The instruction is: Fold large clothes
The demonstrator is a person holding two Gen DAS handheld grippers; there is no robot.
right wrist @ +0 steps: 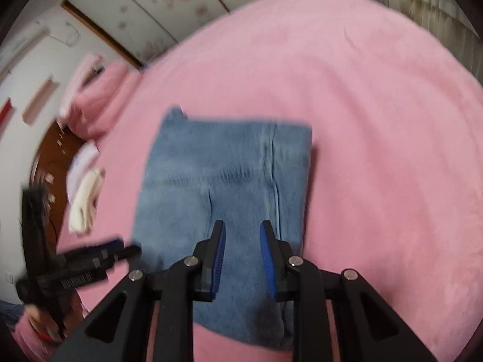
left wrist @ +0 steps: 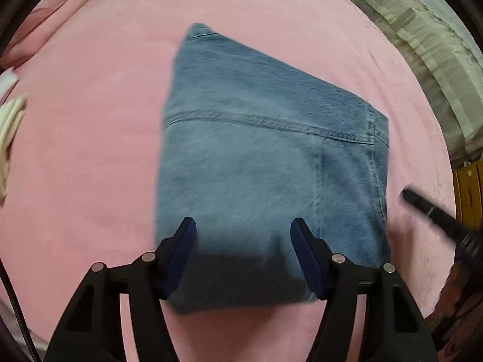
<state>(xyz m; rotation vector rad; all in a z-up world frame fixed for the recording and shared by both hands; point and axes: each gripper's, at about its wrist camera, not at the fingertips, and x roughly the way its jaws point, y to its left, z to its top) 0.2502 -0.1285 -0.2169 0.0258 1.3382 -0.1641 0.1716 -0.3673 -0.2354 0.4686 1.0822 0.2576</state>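
Blue pads [left wrist: 184,241] of the left gripper [left wrist: 243,226] stand wide apart above the near edge of the folded blue denim jeans [left wrist: 265,163], with nothing between them. On the right gripper [right wrist: 242,229] the blue ribbed pads [right wrist: 267,250] are much closer together, yet a clear gap shows and they hang over the denim without pinching it. Neither tool holds cloth.

The jeans lie as a compact, layered rectangle near the middle of the fuzzy pink bedspread [left wrist: 90,120], seams and a pocket line facing up, edges roughly squared, one corner poking out at the far end. By the look of it the folding of this garment is essentially done; at most a tidy of that stray corner remains. A folded cream garment [right wrist: 86,205] sits at the bed's edge, well apart.
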